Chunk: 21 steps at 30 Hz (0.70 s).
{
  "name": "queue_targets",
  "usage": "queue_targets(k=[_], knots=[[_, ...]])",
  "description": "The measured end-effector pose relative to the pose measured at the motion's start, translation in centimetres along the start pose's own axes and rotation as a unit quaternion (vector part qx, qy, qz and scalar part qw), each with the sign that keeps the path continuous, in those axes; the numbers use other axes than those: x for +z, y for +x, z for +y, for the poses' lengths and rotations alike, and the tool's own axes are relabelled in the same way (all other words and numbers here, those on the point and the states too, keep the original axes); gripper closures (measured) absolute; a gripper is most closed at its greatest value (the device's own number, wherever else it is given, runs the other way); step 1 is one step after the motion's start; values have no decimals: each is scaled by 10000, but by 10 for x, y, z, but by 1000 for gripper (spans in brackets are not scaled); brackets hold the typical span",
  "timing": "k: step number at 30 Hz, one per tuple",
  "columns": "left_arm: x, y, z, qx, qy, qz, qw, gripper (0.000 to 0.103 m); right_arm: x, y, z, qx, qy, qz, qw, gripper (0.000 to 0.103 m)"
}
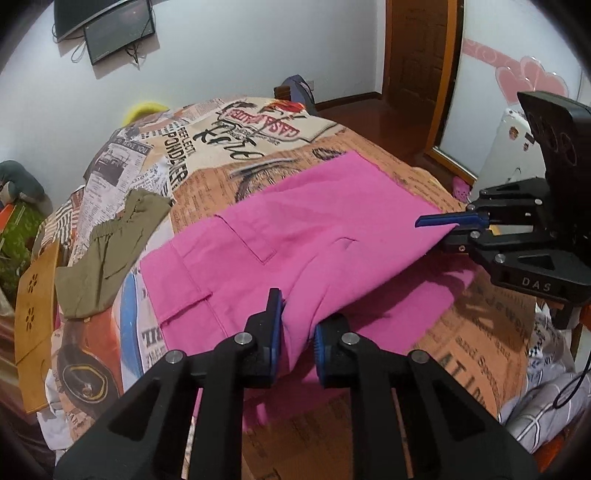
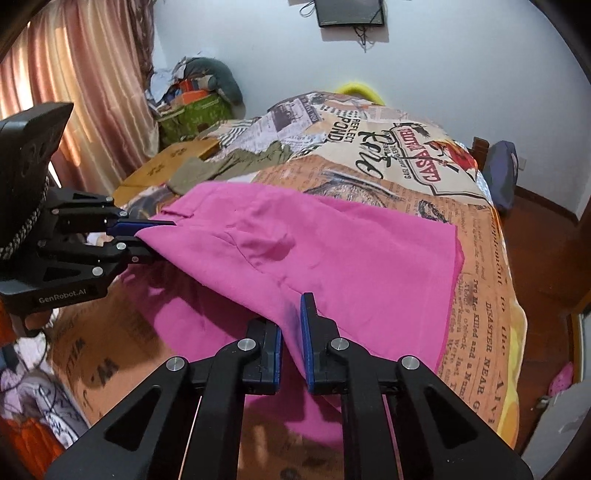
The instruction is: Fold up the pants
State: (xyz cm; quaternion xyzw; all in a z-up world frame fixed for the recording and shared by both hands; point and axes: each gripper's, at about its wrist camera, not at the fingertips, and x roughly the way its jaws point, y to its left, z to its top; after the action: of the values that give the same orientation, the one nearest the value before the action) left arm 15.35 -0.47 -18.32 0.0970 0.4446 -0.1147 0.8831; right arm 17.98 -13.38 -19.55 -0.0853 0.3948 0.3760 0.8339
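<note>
Pants (image 1: 295, 229) felt soft, light, floppy; I had both jaws clenched on near edge, lifted off bed (image 1: 480, 332).

Pink pants (image 1: 295, 229), olive garment (image 1: 110, 243), orange newspaper-print bedspread (image 1: 480, 332).

A bed (image 2: 476, 258) with a newspaper-print cover fills the room's middle. Beyond its far end stands a pale wall (image 2: 443, 66) with a dark screen (image 2: 349, 13) mounted high. Pink curtains (image 2: 74, 85) glow with daylight left of the bed. To its right lie a reddish wooden floor (image 2: 546, 243) and a wooden door (image 1: 417, 48).
</note>
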Motion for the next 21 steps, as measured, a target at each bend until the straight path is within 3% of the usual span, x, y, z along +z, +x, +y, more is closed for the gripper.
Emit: queue_targets(k=[13,21], knots=[[-26,-1,-21,-14,163,191,9997,87,-21,3,-5,-3,198,247,9995,95],[-36,-16,-10,-263,-54,224,9994,79,-40,-12,-25,-251,373,568,9974,86]])
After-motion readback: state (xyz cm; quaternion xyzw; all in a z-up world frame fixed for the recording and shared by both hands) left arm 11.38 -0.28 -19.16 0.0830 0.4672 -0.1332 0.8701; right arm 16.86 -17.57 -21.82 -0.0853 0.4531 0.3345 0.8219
